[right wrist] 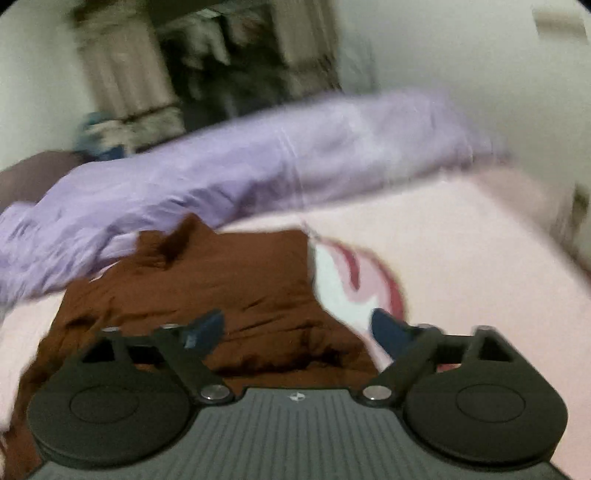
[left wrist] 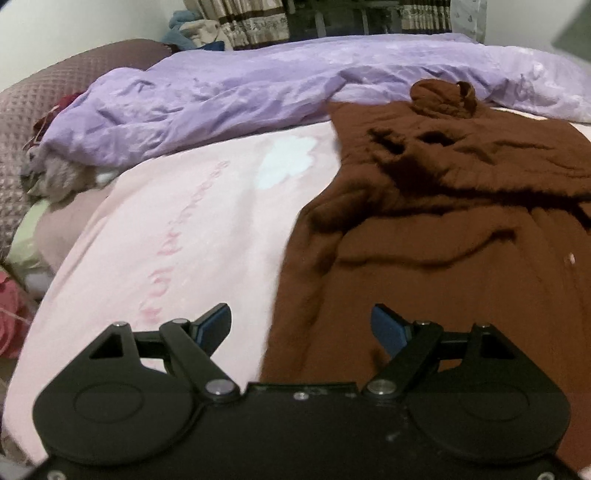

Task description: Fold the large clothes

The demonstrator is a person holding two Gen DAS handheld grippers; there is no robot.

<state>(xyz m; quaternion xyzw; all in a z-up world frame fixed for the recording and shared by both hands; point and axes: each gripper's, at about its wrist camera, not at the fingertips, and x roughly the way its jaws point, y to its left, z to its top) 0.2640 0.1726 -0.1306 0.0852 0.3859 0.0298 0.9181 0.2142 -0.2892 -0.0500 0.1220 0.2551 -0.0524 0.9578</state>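
Observation:
A large brown garment (left wrist: pixel 443 221) lies spread and rumpled on a pink bed sheet (left wrist: pixel 184 221), its hood bunched at the far end. My left gripper (left wrist: pixel 301 326) hovers over the garment's near left edge, open, nothing between its blue pads. In the blurred right wrist view the same brown garment (right wrist: pixel 221 288) lies partly folded over on the pink sheet (right wrist: pixel 461 240). My right gripper (right wrist: pixel 297 328) hangs above its near right edge, jaws wide apart and empty.
A crumpled lilac duvet (left wrist: pixel 258 92) runs along the far side of the bed, also seen as the lilac duvet (right wrist: pixel 258 162). A brown quilted pillow (left wrist: pixel 44 96) lies at the far left. Curtains (left wrist: pixel 251 22) and piled clothes stand behind the bed.

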